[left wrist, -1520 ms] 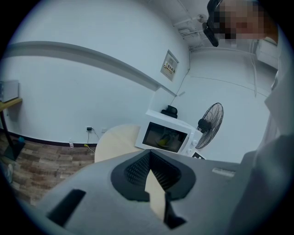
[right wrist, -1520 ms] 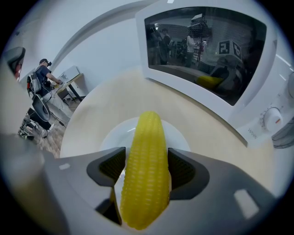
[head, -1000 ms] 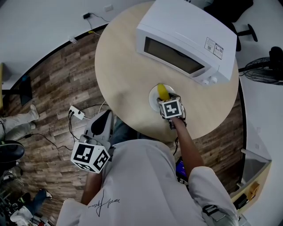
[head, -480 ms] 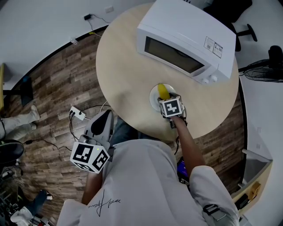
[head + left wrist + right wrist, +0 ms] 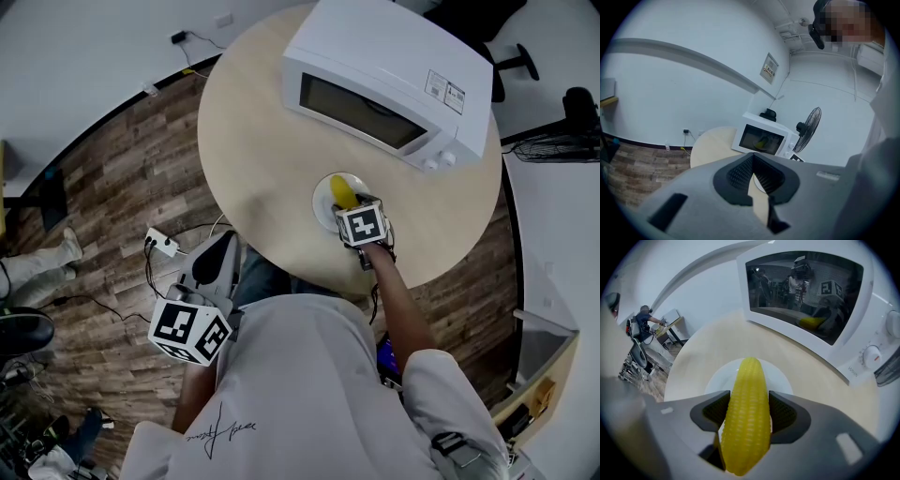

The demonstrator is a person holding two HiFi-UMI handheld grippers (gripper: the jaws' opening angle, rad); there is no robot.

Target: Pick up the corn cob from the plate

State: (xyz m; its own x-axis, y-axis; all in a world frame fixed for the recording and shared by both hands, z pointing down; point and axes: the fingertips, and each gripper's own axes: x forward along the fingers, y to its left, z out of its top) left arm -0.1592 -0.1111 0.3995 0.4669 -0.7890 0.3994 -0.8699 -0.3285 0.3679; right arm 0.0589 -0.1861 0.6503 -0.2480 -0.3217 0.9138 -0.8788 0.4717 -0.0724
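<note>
The corn cob (image 5: 747, 380) is clamped between the right gripper's (image 5: 749, 414) jaws over the plate (image 5: 322, 199), near the table's (image 5: 253, 141) 5 o'clock edge. The right forearm (image 5: 392, 291) reaches straight toward 12 o'clock. The left gripper (image 5: 753, 171), jaws together and empty, hangs off the table at 7 o'clock.

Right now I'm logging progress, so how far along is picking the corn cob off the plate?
Done: the right gripper has its jaws closed on the corn cob. In hand: the cob sits over the white plate; whether it has cleared the plate is unclear. Left: lifting it well away. The left gripper is shut and empty.
</note>
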